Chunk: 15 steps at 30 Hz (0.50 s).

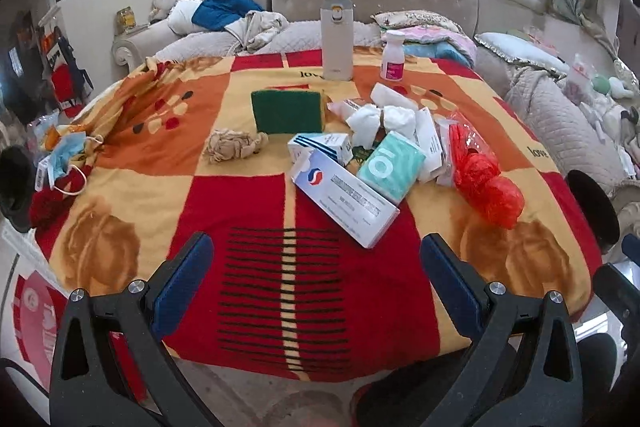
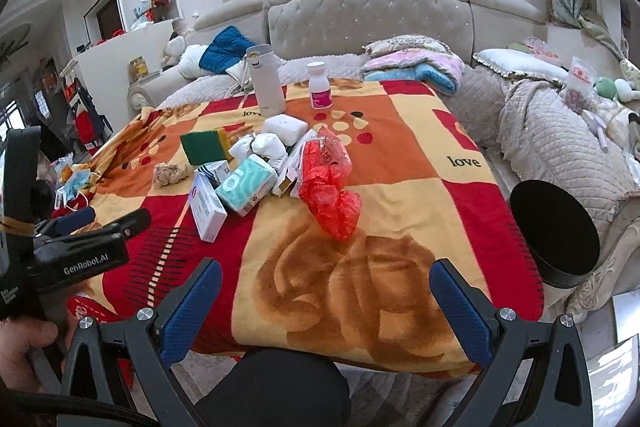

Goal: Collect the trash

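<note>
Both the left gripper point(image 1: 316, 259) and right gripper point(image 2: 326, 287) hover wide open, empty, short of the trash pile point(image 1: 384, 147) mid-blanket point(image 1: 256, 211), so best approach low, taking the nearest long white box point(image 1: 346, 199) first.

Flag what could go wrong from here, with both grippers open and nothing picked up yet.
1. The trash sits in a tight, overlapping heap: pulling the long white box could drag the teal tissue pack leaning on it.
2. The red plastic bag is crumpled and limp, so a pinch may catch only a fold and slip.
3. The tall flask and pink-labelled bottle stand upright just behind the heap; an overreach might topple them.
</note>
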Tool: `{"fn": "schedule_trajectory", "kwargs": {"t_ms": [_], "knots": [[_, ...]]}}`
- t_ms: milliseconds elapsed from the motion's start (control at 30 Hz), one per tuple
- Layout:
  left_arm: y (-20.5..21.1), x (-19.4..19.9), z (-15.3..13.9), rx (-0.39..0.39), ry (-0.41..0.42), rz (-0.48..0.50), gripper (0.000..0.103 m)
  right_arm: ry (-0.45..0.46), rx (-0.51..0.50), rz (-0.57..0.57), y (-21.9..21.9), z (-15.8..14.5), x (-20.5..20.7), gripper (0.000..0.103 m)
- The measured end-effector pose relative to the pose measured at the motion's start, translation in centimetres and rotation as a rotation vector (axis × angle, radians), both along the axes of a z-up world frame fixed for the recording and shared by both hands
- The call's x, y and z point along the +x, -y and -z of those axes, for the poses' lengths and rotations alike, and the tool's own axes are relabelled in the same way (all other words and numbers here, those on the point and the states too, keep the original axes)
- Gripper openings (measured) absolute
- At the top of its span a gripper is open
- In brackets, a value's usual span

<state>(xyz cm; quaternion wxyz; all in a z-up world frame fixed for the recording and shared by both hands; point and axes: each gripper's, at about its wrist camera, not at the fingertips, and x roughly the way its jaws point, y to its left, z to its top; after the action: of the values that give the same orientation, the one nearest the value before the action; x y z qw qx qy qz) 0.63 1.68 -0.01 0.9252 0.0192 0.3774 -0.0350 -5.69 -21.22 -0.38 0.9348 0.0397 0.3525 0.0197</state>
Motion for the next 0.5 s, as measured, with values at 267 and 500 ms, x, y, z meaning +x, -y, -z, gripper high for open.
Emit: {"fn": "schedule_trajectory", "kwargs": {"t_ms": [267, 500], "knots": [[1.1, 0.6, 1.0, 0.032, -0.026, 0.006, 0.103, -0.032, 0.012, 0.009, 0.7, 1.1, 0.7, 0.103], [1.5, 1.2, 1.7, 0.033, -0.049, 0.019, 0.103, -0.047, 0.016, 0.027, 1.5, 1.7, 1.0, 0.103]]}}
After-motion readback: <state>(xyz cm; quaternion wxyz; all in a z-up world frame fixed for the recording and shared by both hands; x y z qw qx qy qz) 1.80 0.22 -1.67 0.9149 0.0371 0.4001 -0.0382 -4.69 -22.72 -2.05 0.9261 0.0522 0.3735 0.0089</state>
